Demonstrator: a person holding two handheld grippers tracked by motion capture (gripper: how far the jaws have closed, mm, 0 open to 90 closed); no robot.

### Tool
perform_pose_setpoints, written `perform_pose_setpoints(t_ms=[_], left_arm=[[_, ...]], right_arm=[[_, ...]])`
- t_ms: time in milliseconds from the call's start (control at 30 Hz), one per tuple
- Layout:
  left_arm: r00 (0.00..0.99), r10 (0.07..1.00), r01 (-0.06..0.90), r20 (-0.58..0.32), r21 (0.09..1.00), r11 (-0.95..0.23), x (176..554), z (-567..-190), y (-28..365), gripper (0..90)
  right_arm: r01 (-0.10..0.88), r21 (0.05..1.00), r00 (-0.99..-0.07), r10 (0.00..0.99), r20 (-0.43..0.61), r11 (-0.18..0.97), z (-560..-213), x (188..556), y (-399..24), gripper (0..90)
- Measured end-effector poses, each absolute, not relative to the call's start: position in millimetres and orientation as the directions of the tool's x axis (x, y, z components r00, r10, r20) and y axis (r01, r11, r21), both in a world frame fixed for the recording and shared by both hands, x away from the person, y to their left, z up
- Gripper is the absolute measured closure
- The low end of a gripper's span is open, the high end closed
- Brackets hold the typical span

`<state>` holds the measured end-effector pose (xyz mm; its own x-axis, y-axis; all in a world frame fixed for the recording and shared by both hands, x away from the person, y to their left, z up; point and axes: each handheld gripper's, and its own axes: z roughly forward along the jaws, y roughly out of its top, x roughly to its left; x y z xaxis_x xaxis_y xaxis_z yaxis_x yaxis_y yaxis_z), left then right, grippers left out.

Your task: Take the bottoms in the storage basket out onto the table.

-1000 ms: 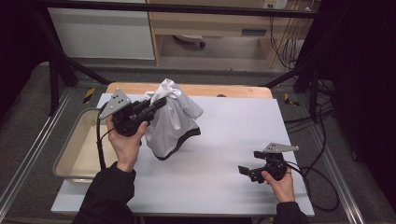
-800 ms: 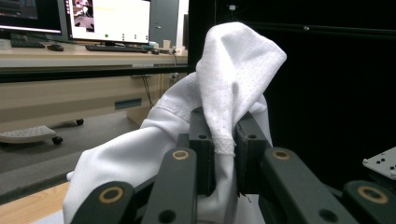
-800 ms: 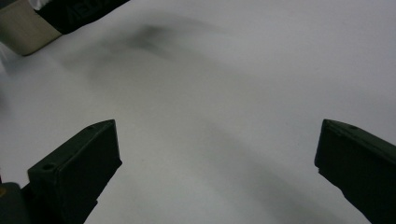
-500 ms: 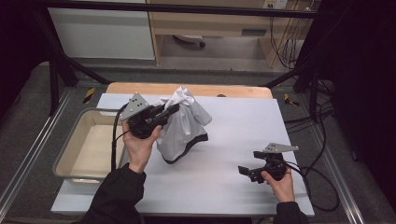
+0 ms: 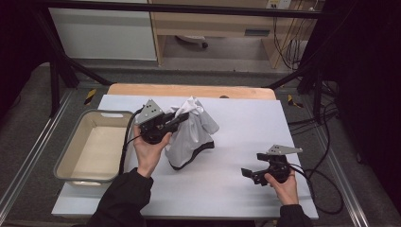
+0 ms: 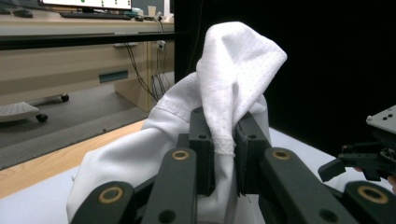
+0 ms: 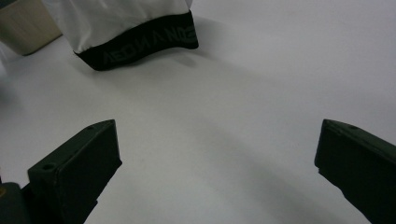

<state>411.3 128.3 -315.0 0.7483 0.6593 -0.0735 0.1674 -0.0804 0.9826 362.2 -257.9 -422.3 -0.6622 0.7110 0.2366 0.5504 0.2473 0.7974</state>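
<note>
A white garment (image 5: 191, 132) with a black lettered waistband (image 7: 140, 44) hangs above the white table, lifted by its top. My left gripper (image 5: 178, 119) is shut on a fold of the cloth (image 6: 224, 140), which bunches up between the two jaws and rises above them in the left gripper view. The black band at the bottom brushes or nearly brushes the table. My right gripper (image 5: 247, 173) rests low at the table's front right, open, with bare table between its fingers (image 7: 74, 168). It sits well apart from the garment.
A shallow beige tray (image 5: 80, 161) stands at the table's left edge, beside the left forearm. A wooden board (image 5: 189, 90) runs along the far edge. Cables (image 5: 326, 189) trail off the right side. The other gripper (image 6: 364, 158) appears at the right of the left gripper view.
The left gripper has carried the white garment rightward, away from the tray and toward the table's middle. The right gripper has stayed put.
</note>
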Motion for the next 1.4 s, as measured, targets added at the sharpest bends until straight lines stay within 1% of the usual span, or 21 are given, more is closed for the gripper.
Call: perform_pose_setpoints(t_ms=[900,1400], left_arm=[[0.773,0.633,0.207,-0.044,0.960,-0.186,411.8,-336.2,114.7,78.7],[0.783,0.620,0.255,-0.048,0.934,-0.251,409.2,-355.7,111.3,78.2]], right_arm=[[0.547,0.800,-0.663,0.711,0.234,0.247,-421.9,362.1,-258.5,0.7],[0.547,0.799,-0.662,0.712,0.233,0.247,-421.9,362.0,-258.6,0.7]])
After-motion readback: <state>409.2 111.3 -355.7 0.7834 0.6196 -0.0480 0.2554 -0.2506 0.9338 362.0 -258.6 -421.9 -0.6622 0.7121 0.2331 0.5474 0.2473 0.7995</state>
